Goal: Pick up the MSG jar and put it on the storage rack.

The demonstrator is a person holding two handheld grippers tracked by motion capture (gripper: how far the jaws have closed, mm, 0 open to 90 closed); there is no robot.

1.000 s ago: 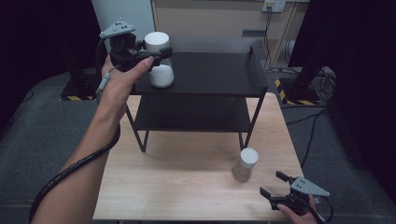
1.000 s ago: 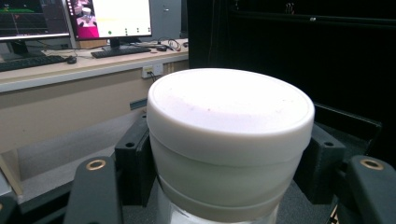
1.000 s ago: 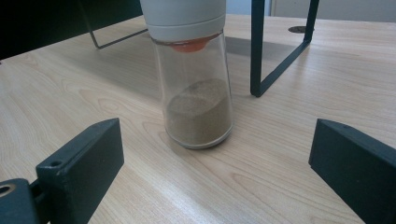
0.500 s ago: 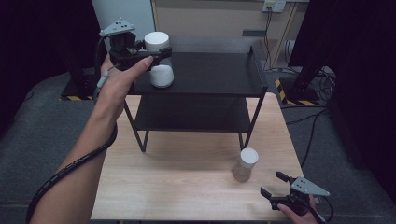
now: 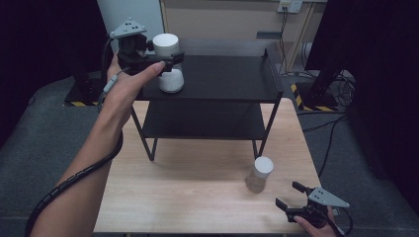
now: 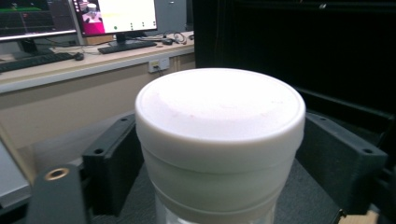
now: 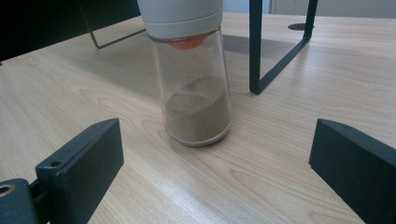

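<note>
Left gripper [image 5: 165, 59] up at top shelf of black rack [image 5: 222, 74], jaws either side of white-capped jar [image 5: 168, 66]. Jaws just been opening; jar between them, slim gaps visible at both pads in left gripper view, so spread, not pinching. Jar [image 6: 219, 140] upright on top shelf near its left front corner, cap level with jaws. Left hand [image 5: 128, 84] wrapped round gripper body, cable trailing down along forearm.

Right gripper [image 5: 291, 197] low at table's near right corner, jaws wide apart, nothing between them. Second jar [image 5: 260, 174] standing on table [image 5: 188, 187] just ahead of it, apart from both jaws, centred between them in right gripper view [image 7: 194, 70].

Shelf jar: wide round white cap, smooth top, stepped rim, whitish body below. Table jar: same white cap, clear glass body tapering up, brown powder filling lower part, orange insert under cap.

Hard to tell: shelf jar's contents, body cut off at bottom of left gripper view and part covered by jaw and fingers in high view. Table jar's cap top cut off in right gripper view. Right hand mostly out of frame at bottom edge. Lower shelf dark, little detail.
</note>
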